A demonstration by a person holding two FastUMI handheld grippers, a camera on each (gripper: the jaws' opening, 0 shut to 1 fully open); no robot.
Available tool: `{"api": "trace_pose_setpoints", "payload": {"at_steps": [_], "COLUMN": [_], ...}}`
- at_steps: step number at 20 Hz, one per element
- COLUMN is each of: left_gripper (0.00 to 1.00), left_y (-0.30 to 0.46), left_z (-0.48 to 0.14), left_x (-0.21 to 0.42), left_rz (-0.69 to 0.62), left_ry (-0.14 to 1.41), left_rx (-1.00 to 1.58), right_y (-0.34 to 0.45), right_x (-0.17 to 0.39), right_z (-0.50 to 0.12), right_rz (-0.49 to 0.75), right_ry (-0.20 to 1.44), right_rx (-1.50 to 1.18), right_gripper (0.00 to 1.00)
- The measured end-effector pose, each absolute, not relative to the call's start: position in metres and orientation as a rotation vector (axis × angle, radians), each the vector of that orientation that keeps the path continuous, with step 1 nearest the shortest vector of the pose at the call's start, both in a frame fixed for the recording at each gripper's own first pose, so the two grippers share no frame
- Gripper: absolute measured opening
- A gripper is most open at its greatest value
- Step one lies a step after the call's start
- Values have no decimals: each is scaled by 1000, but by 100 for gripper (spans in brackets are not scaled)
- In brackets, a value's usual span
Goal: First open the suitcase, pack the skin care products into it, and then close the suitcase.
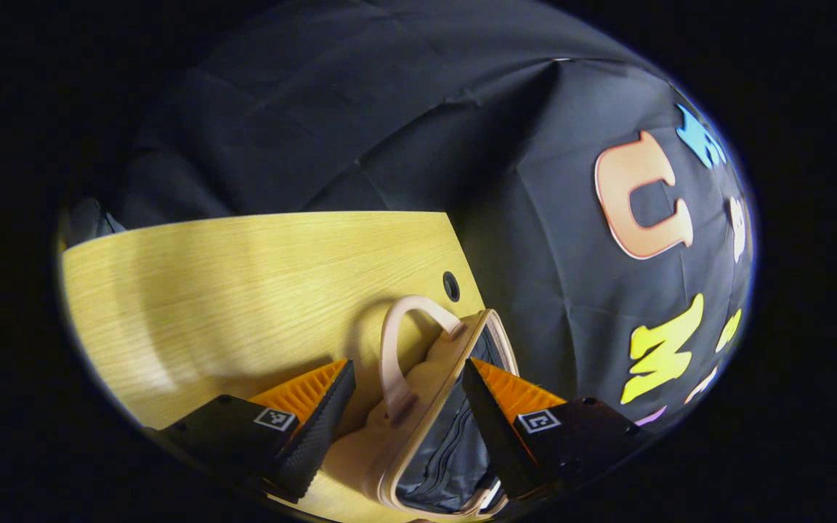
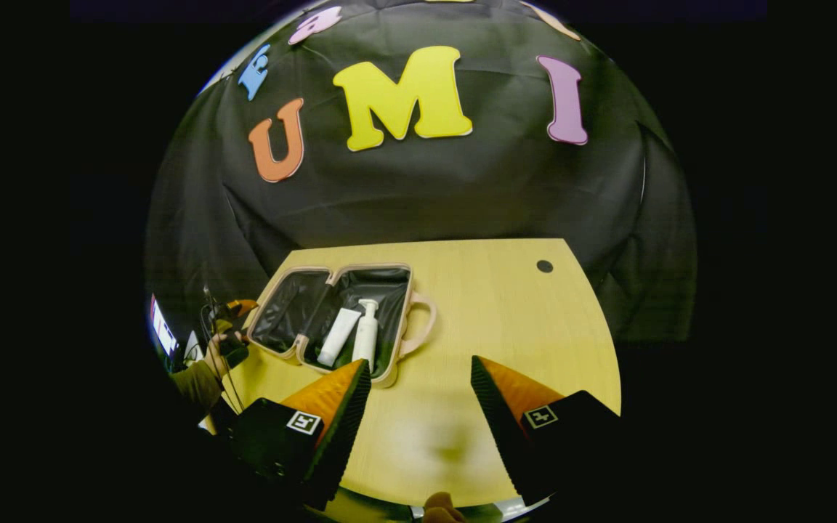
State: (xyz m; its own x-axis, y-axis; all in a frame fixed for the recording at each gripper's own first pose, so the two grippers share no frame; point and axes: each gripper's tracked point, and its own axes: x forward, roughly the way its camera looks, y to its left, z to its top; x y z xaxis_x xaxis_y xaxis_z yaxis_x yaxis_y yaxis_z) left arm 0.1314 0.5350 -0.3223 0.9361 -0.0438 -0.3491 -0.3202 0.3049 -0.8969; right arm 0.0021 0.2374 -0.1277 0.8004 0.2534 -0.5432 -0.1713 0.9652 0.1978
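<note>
Suitcase (image 2: 338, 319) lies open on the table (image 2: 506, 312), tube (image 2: 338, 336) and pump bottle (image 2: 366, 335) inside, so closing comes next. My left gripper (image 1: 407, 407) straddles the lid edge, jaws wide, apparently for swinging it shut; right gripper (image 2: 418, 407) wide open, empty.

A pale wooden table (image 2: 506, 319) is seen, a small round black hole (image 2: 544, 266) set near its far corner.

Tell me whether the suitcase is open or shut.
Open: the suitcase lies spread flat, dark lining showing, with a tube and a pump bottle inside one half.
</note>
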Motion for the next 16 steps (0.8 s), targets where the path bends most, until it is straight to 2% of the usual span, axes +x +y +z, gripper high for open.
{"api": "trace_pose_setpoints", "payload": {"at_steps": [1, 2, 4, 5, 6, 10, 11, 14, 15, 16], "left_gripper": [100, 99, 54, 70, 57, 53, 45, 43, 12, 18], "left_y": [535, 531, 529, 530, 530, 536, 536, 532, 532, 532], "left_z": [-323, -322, -321, -324, -323, -322, -324, -342, -342, -341], "left_x": [135, 144, 151, 151, 153, 156, 159, 153, 153, 153], "left_rz": [166, 159, 129, 120, 113, 122, 120, 143, 138, 139], "left_ry": [328, 320, 308, 310, 304, 257, 253, 301, 288, 294], "left_rx": [-1297, -1322, -1347, -1338, -1347, -1477, -1512, -1529, -1535, -1530], "right_y": [238, 240, 244, 246, 247, 256, 258, 264, 265, 266], "right_x": [2, 2, -1, -3, -4, -14, -14, -14, -15, -14], "right_z": [-126, -126, -123, -121, -119, -119, -120, -122, -121, -120], "right_rz": [233, 235, 244, 251, 257, 284, 290, 298, 299, 298], "right_ry": [600, 599, 596, 594, 589, 586, 590, 591, 589, 588], "right_rx": [138, 131, 121, 115, 108, 85, 81, 77, 84, 92], "right_gripper": [82, 82, 79, 82, 82, 82, 82, 83, 83, 83]}}
